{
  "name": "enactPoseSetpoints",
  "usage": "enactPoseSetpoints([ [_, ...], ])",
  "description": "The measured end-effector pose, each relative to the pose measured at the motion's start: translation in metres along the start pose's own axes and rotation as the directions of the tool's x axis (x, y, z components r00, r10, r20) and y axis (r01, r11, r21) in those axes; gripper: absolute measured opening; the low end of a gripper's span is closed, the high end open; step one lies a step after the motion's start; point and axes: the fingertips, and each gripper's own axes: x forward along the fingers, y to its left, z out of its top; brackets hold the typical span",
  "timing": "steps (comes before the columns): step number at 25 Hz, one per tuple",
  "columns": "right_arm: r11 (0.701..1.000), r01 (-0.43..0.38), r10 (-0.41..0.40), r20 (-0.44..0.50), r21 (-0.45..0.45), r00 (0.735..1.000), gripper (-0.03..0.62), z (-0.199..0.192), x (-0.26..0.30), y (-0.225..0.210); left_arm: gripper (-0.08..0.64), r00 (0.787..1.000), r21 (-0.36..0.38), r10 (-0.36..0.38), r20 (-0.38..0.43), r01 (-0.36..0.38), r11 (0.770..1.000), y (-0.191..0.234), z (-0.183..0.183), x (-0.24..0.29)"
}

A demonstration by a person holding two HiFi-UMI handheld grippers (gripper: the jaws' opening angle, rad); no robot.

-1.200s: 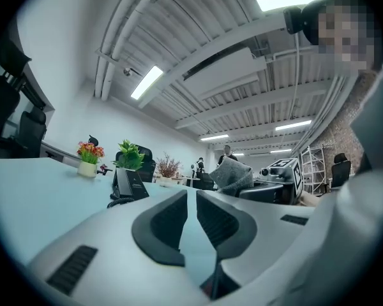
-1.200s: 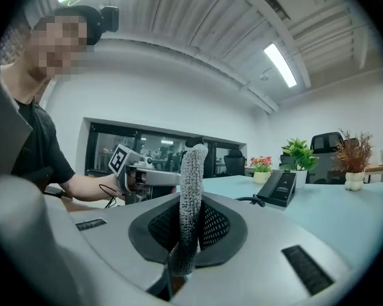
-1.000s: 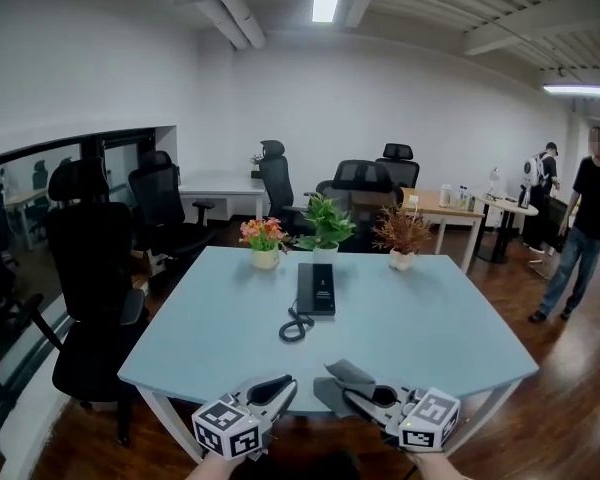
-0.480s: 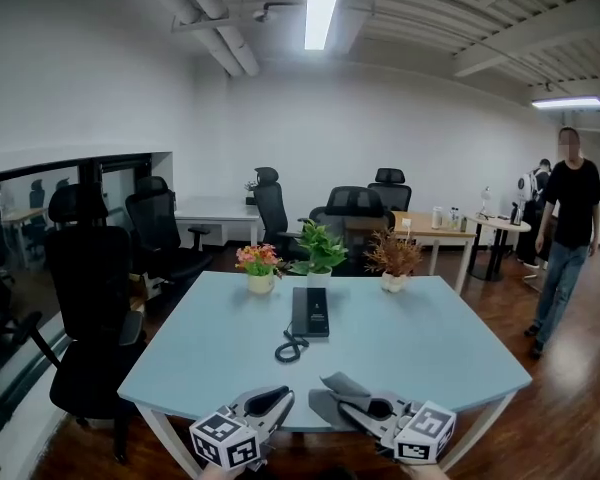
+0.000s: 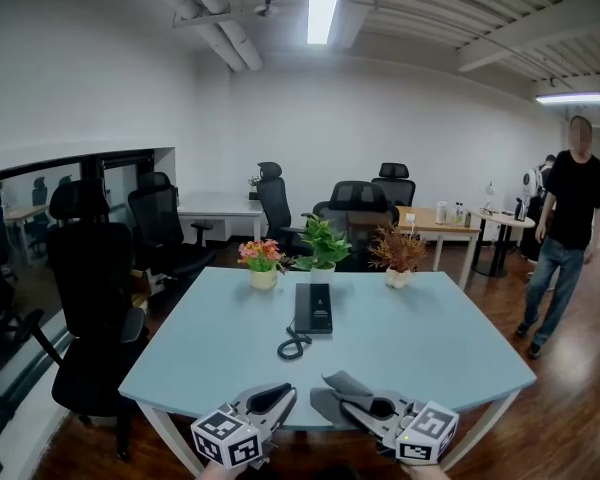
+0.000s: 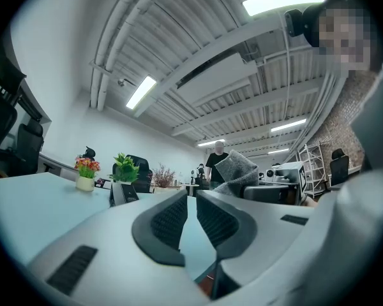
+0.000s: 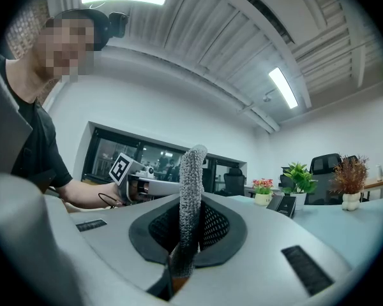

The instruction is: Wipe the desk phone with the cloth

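Note:
A black desk phone lies mid-table on the pale blue table, its coiled cord curling toward me. Both grippers hang at the near table edge, well short of the phone. My right gripper is shut on a grey cloth, which stands up between the jaws in the right gripper view. My left gripper is shut with nothing between its jaws. From the left gripper view the phone is far ahead and the cloth shows to the right.
Three potted plants stand behind the phone: flowers, a green plant, a brown plant. Black office chairs stand at the table's left and far side. A person in black stands at the right on the wood floor.
The person at the right has stepped closer to the table. The head view has shifted a little. Both grippers stay at the near edge, the cloth still held.

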Motion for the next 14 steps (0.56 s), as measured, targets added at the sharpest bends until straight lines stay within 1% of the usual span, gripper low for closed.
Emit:
enactPoseSetpoints([
  [14,1.0,0.006,-0.006,0.004,-0.003,1.0,-0.009,0.0037,-0.0069,0.0004,0.055,1.0,0.007,-0.008,-0.002,0.008,1.0,-0.0074,0.0025,0.0038],
])
